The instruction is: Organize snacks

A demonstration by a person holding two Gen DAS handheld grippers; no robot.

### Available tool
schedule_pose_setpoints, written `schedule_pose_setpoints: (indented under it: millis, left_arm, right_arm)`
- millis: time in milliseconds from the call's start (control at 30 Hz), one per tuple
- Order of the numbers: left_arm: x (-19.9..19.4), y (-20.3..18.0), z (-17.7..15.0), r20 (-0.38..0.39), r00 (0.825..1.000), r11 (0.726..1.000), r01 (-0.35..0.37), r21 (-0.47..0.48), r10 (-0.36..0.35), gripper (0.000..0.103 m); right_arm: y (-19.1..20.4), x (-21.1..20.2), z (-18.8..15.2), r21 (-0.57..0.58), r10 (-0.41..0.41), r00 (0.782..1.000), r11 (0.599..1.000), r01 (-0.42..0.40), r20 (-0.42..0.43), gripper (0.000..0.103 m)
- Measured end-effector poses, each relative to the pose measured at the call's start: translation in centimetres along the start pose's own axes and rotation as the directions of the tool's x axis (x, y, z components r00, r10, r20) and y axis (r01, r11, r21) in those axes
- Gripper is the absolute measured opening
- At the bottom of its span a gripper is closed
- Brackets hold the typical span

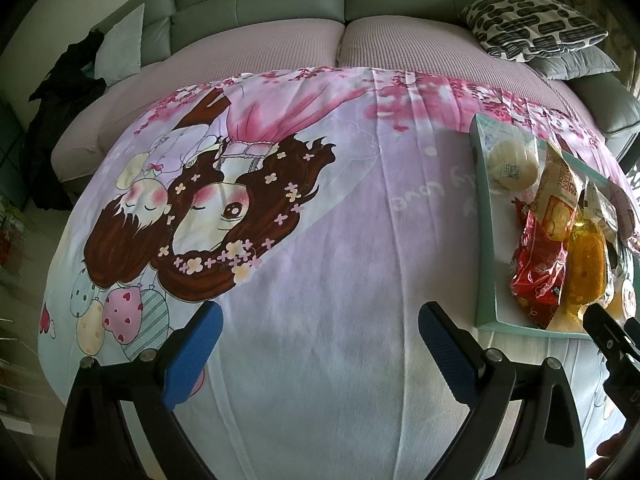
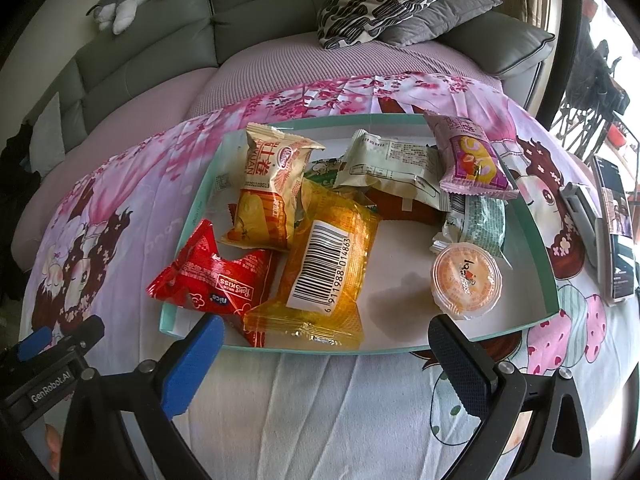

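Left gripper [image 1: 320,344] hovers over the cartoon-print cloth [image 1: 320,240], blue pads spread apart, nothing between them. Teal tray [image 1: 484,216] sits at right on the cloth with snack packs inside; red pack [image 1: 538,264] and orange pack [image 1: 586,268] at its near end. Right gripper's tip [image 1: 608,332] pokes in at the right edge, next to the tray's near rim.

Right wrist view: right gripper [image 2: 326,354] just short of the tray's near rim [image 2: 536,320], fingers wide apart, holding nothing. In the tray: red pack [image 2: 208,280] hanging over the left rim, orange barcode pack [image 2: 320,276], yellow pack [image 2: 272,196], white pack [image 2: 396,168], purple pack [image 2: 472,160], green pack [image 2: 480,220], jelly cup [image 2: 466,282]. Phone [image 2: 614,232] lies on the cloth right of the tray.
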State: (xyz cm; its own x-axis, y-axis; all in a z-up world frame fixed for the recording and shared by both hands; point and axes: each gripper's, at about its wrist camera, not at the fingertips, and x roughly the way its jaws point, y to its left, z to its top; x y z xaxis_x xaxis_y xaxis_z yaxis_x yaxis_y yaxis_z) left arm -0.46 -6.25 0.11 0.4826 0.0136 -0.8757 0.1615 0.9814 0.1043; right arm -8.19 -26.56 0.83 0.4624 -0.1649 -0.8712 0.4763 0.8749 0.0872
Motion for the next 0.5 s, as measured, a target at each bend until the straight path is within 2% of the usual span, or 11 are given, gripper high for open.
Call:
schedule_pose_setpoints:
  millis: [300,500]
  left_arm:
    - [-0.09,0.07,-0.06,0.006,1.000,1.000,-0.018,-0.004,0.018,0.098]
    - [-0.68,0.27,-0.01,0.042,0.999,1.000,-0.006,-0.013,0.006,0.098]
  right_arm:
    - [-0.03,-0.01,0.03,0.000,0.000,1.000,1.000,0.000,-0.001,0.103]
    - [0.01,0.04,-0.05,0.001,0.000,1.000,1.000,0.000,-0.001,0.103]
